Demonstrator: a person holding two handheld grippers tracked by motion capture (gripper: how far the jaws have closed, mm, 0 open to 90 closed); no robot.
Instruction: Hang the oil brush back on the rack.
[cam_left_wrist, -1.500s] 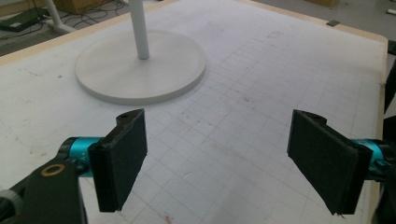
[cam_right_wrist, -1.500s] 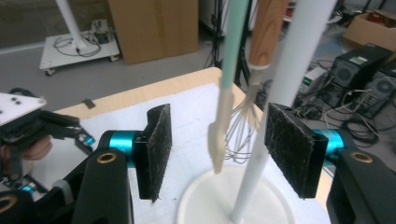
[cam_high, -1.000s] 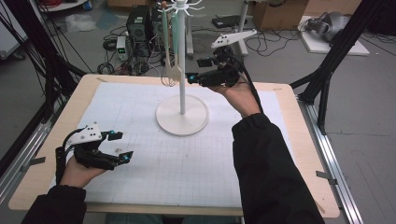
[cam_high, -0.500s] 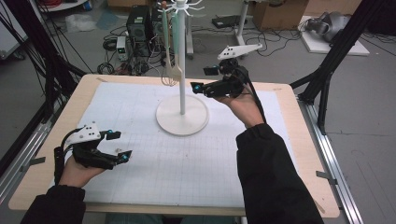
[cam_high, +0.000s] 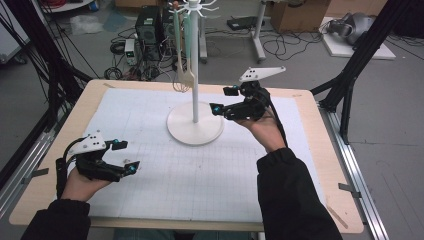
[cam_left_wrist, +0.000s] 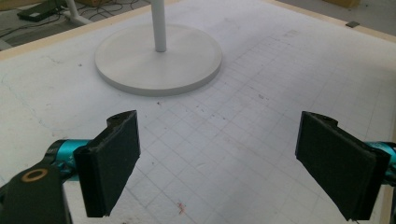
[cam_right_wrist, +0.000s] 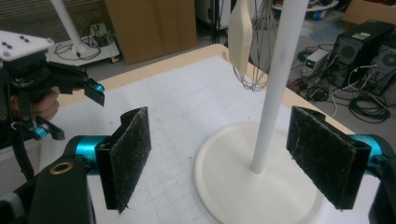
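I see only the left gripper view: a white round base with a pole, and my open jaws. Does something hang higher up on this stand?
Observer: Yes, a pale flat utensil hangs near the top of the stand.
Operator: Is it alone there?
Observer: No, a wire whisk hangs just behind it.
Operator: And where is the right gripper?
Observer: The right gripper is right of the pole, above the base's edge, pointing toward the pole.
Operator: Does it hold anything?
Observer: No. Its jaws have just been opening and stand wide, with nothing between them.

A wooden table carries a white gridded mat and stand.
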